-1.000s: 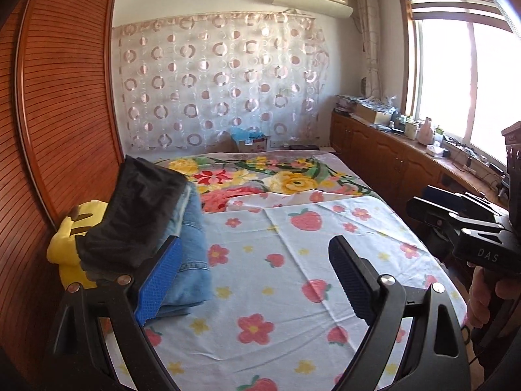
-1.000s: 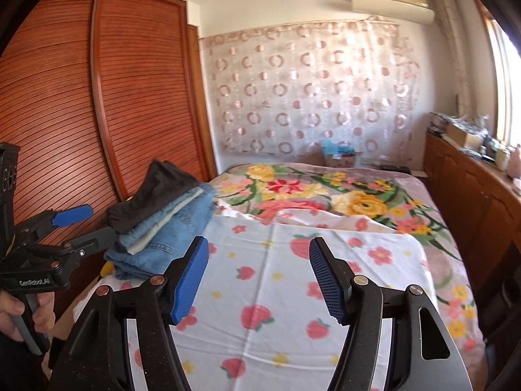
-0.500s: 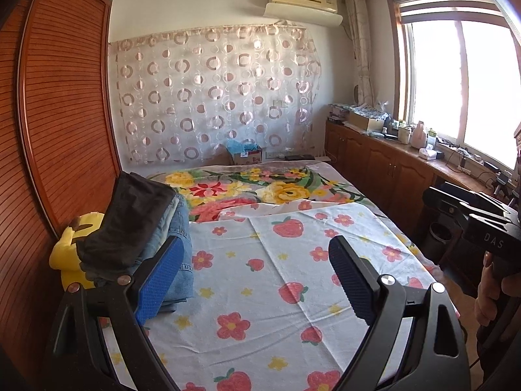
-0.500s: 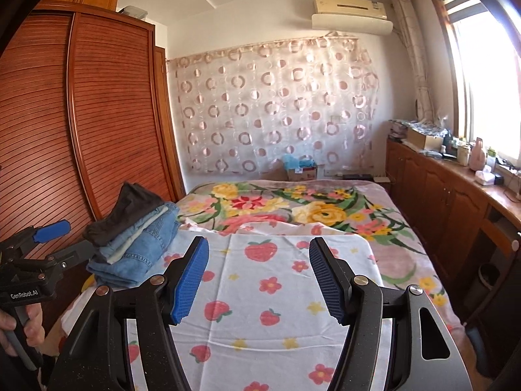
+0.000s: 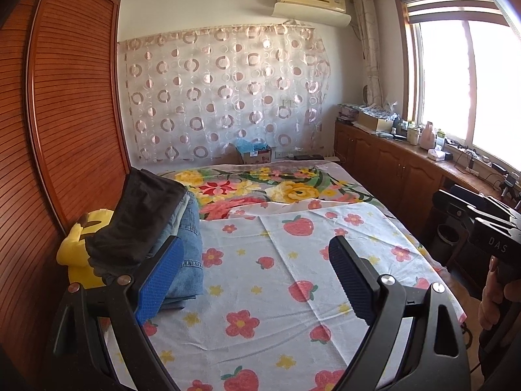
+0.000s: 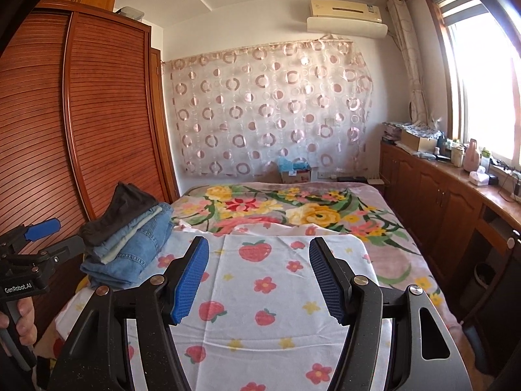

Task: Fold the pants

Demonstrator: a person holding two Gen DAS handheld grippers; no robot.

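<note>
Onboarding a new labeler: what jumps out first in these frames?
The stack of folded pants, dark pair on top of denim, sits at the bed's left edge by the wooden wardrobe. The strawberry sheet fills the foreground under both open, empty tongs: left tongs, right tongs.

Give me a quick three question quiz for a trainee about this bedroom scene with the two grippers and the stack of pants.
1. True or false: the left gripper is shut on the dark pants.
2. Which garment tops the folded stack? A) dark pants B) blue jeans C) a white shirt
3. Fill in: the stack rests on the bed's ___ side, by the wardrobe.

Key
1. False; both it and the right gripper are open and empty.
2. A
3. Left
</note>
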